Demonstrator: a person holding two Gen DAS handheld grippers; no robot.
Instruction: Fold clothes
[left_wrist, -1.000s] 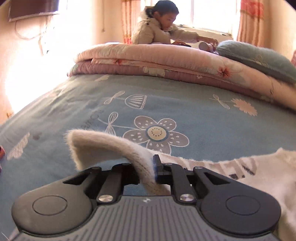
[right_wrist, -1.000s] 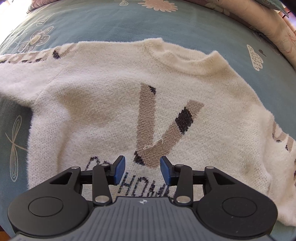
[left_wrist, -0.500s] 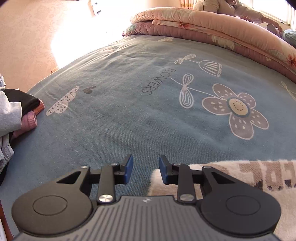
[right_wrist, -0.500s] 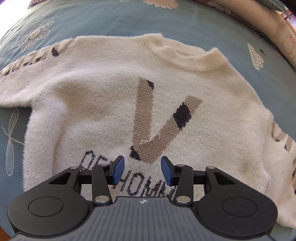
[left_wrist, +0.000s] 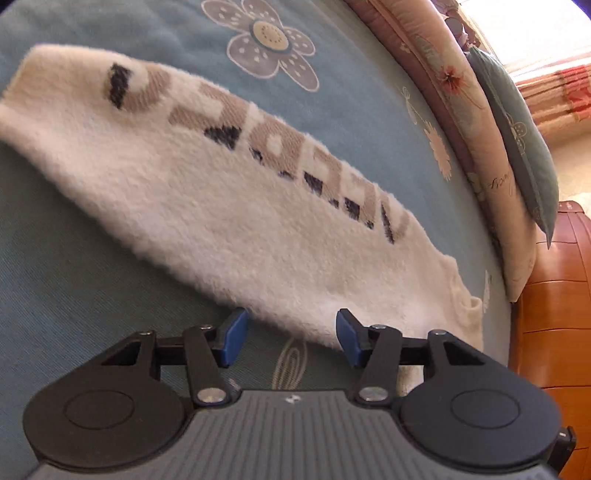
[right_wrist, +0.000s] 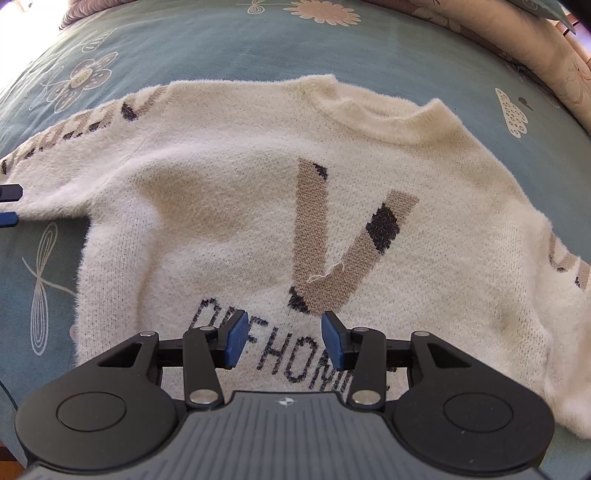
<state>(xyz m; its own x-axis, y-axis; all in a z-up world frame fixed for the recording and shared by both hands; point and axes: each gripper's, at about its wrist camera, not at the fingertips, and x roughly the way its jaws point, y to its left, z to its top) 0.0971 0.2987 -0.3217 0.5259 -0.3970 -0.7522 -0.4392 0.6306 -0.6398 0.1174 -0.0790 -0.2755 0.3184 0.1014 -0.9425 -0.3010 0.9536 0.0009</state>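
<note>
A cream knit sweater (right_wrist: 229, 177) with a tan V and dark lettering lies face up on the blue flowered bedsheet (right_wrist: 332, 48). Its left sleeve (left_wrist: 221, 206), with tan and dark letters, stretches flat across the sheet in the left wrist view. My left gripper (left_wrist: 288, 332) hovers at the sleeve's near edge by the armpit. Its jaws are opening and the pads press on nothing. Its fingertips (right_wrist: 8, 192) also show at the left edge of the right wrist view. My right gripper (right_wrist: 282, 336) stands open just above the lettering on the sweater's chest, holding nothing.
Folded pink floral quilts (left_wrist: 461, 85) and a teal pillow (left_wrist: 517, 122) line the far side of the bed. A wooden cabinet (left_wrist: 546, 332) stands at the right. Bare sheet (left_wrist: 74, 277) surrounds the sleeve.
My left gripper let go of the sleeve cuff, opened, dropped and rolled. The sleeve, lifted before, now lies flat and stretched out. The right gripper stayed put.
</note>
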